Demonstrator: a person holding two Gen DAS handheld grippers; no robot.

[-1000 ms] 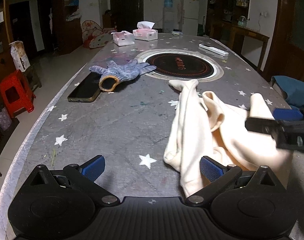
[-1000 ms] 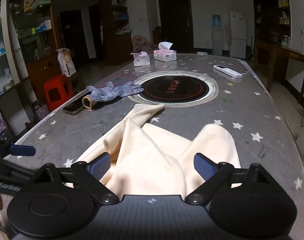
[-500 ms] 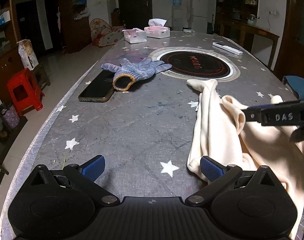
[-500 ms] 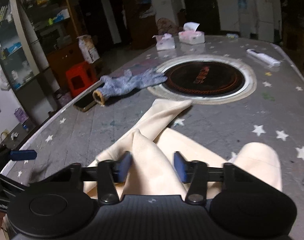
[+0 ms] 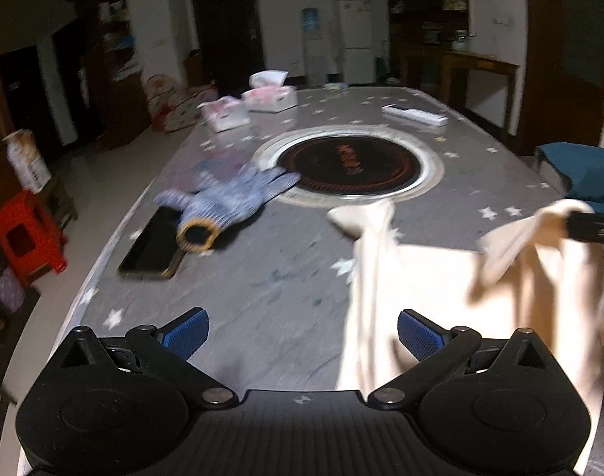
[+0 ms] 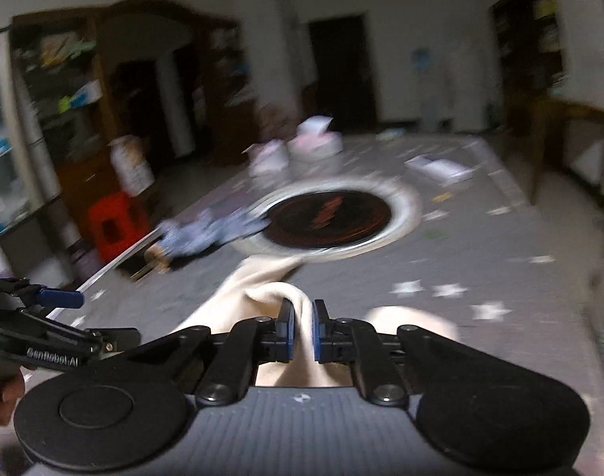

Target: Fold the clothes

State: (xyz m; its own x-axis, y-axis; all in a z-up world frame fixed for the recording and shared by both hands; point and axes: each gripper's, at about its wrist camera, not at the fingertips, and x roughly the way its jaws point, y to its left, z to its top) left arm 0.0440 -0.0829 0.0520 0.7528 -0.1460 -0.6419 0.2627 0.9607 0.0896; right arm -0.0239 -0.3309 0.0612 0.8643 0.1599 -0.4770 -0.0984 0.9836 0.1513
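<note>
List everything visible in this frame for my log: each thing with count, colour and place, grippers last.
garment: 1, cream, near right of the table, one fold lifted
glove: 1, blue-grey knit, left of the cooktop
phone: 1, black, at the left table edge, under the glove's cuff
cooktop: 1, round black with a silver ring, set in the table's middle
tissue boxes: 2, white and pink, far end of the table
remote: 1, white, far right of the table
table: 1, grey with white stars
stool: 1, red, on the floor to the left
left gripper: open, holding nothing, beside the garment
right gripper: shut on the garment fold
</note>
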